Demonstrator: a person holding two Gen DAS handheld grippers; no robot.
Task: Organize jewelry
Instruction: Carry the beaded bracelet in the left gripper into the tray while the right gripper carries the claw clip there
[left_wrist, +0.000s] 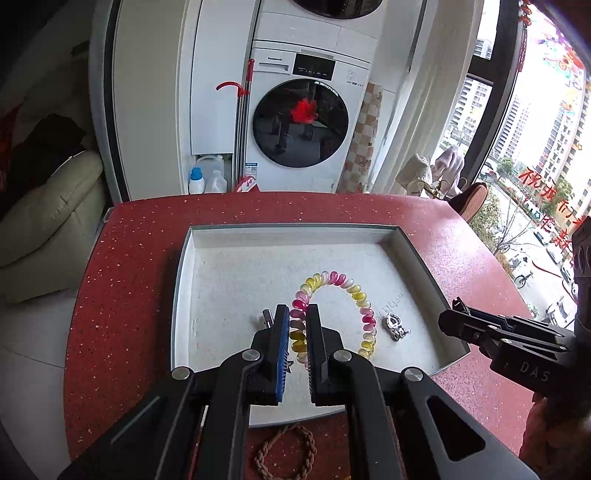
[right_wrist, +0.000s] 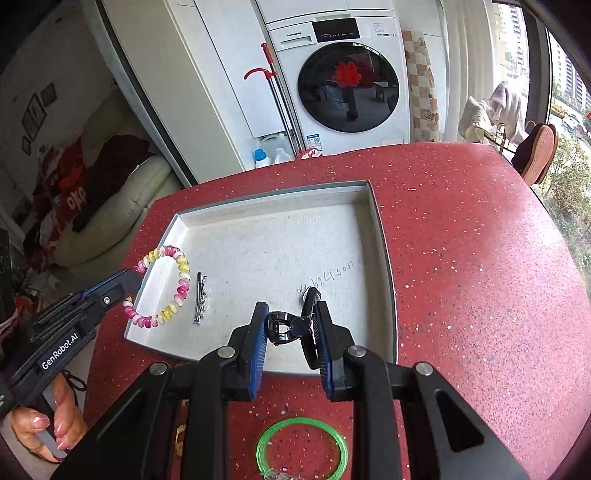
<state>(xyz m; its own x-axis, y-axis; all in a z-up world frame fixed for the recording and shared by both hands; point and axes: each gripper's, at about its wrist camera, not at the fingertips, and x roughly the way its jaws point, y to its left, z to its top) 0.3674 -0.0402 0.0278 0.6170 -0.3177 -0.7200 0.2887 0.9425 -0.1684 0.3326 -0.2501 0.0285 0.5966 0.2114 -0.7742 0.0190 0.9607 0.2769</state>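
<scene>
Black left gripper (left_wrist: 297, 332): clamped on the near-left stretch of the pink-and-yellow coil bracelet (left_wrist: 334, 310), whose loop hung or lay over the tray's near-left part; I could not tell which.
Right gripper (right_wrist: 290, 328): closed on a black claw clip (right_wrist: 291, 326), above the tray's near edge.
Key relation: both held pieces sat over the white tray (right_wrist: 369, 206), so release looked the likely next step; the left was lower and nearer the floor of it.
Clip axis: running near to far between the pads.
Already in tray: a silver hair pin (right_wrist: 200, 299), lying near to far, just right of the bracelet.
Waiting outside: a green bangle (right_wrist: 302, 448) and a brown braided cord (left_wrist: 284, 450), on the red speckled tabletop (right_wrist: 480, 277) nearest the grippers.
Room: a white washing machine (left_wrist: 306, 110) stood beyond the far edge.
</scene>
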